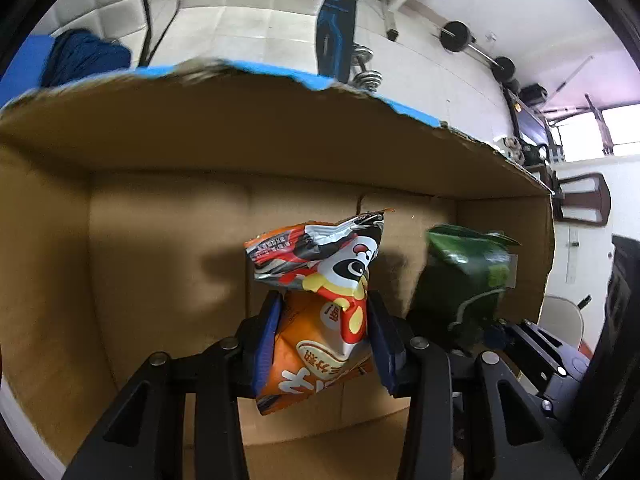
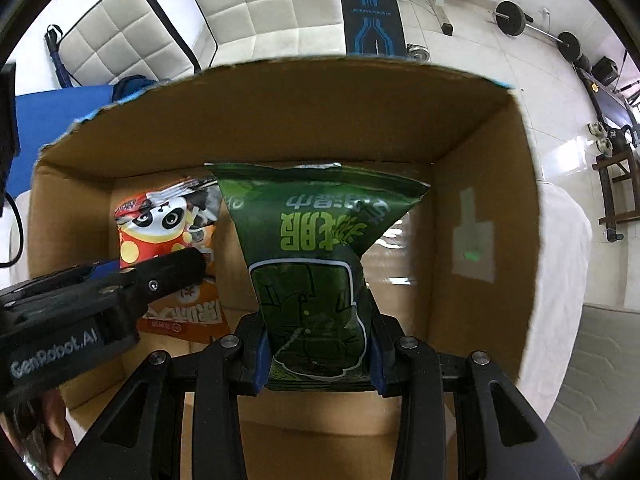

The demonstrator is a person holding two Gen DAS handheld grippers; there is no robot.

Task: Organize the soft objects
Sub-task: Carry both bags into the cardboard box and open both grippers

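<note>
— Step in hand?

— Looks like the placing stage: both snack bags carried inside the open cardboard box [image 2: 480,208], neither yet let go.

— Left gripper [image 1: 326,340]?

— Closed onto the orange panda bag [image 1: 320,304], blue pads [image 1: 266,344] pinching its middle, top of the bag flaring above the jaws, lower end hanging below them. Seems held clear of the box floor, though hard to say for certain.

— Right gripper [image 2: 318,348]?

— Clamped on the green snack bag [image 2: 316,248] near its lower part, jaws narrowed to the width of the crumpled pack, wide sealed end fanning out forward.

— Bags relative to each other?

— Side by side, orange on the left, green on the right, near but apart; from the right wrist view, partly overlapped, with the left tool crossing in front of the orange one.

— Anything in the box already?

— Nothing else seen on the floor; only brown board, a pale patch on the right inner wall [image 2: 474,236], torn blue-edged rim [image 1: 248,70] at the far side.

— Next move?

— Probably lowering each bag to the floor, then opening the jaws wide enough for the crinkled film to slip free. Worth keeping the two apart so neither lands on the other.

— Risk?

— Light, puffy packs; likely to topple or cling to a pad on release.
</note>
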